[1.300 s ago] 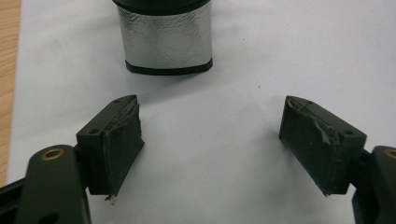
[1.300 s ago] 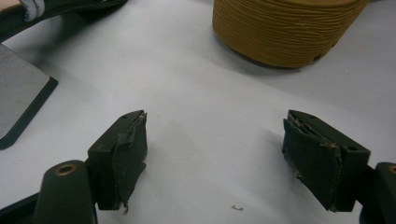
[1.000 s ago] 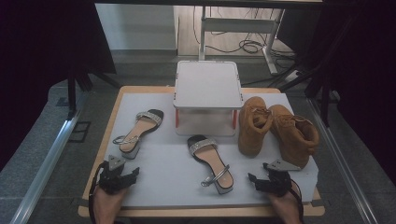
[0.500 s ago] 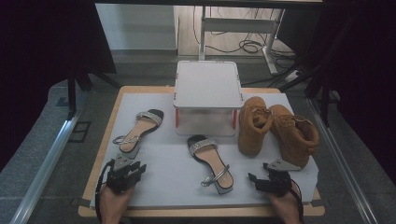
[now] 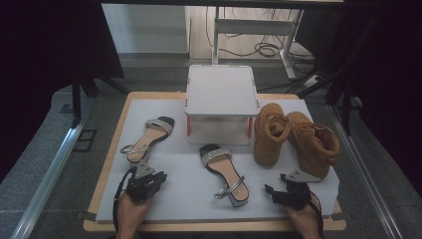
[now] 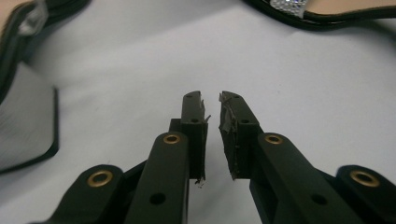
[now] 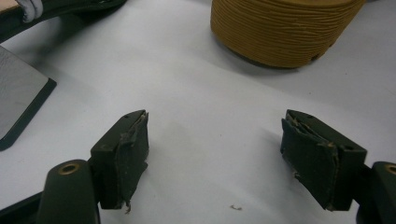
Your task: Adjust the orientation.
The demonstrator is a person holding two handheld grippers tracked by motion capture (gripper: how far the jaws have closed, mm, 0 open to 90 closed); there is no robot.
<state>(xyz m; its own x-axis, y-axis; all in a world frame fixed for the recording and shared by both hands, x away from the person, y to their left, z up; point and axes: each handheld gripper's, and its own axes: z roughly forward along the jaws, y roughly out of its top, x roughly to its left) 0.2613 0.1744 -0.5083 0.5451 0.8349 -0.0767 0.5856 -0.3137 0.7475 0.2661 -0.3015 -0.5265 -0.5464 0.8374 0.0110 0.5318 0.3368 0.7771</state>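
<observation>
Resting low on the white surface (image 5: 189, 199), left tongs (image 5: 155, 175) just beside the left sandal (image 5: 148, 137), right tongs (image 5: 271, 190) near the tan boots (image 5: 296, 139). Closing lately, left tongs now standing at a narrow slit with nothing between, as seen in the left gripper view (image 6: 212, 103), a rhinestone strap (image 6: 289, 3) glinting at its top edge. Gaping wide and holding nothing, right tongs (image 7: 215, 123) facing a ribbed boot sole (image 7: 280, 30). Showing from above: middle sandal (image 5: 225, 172), lidded white box (image 5: 221, 102), wooden rim, grey floor, cables beyond. Reading no lettering anywhere.
</observation>
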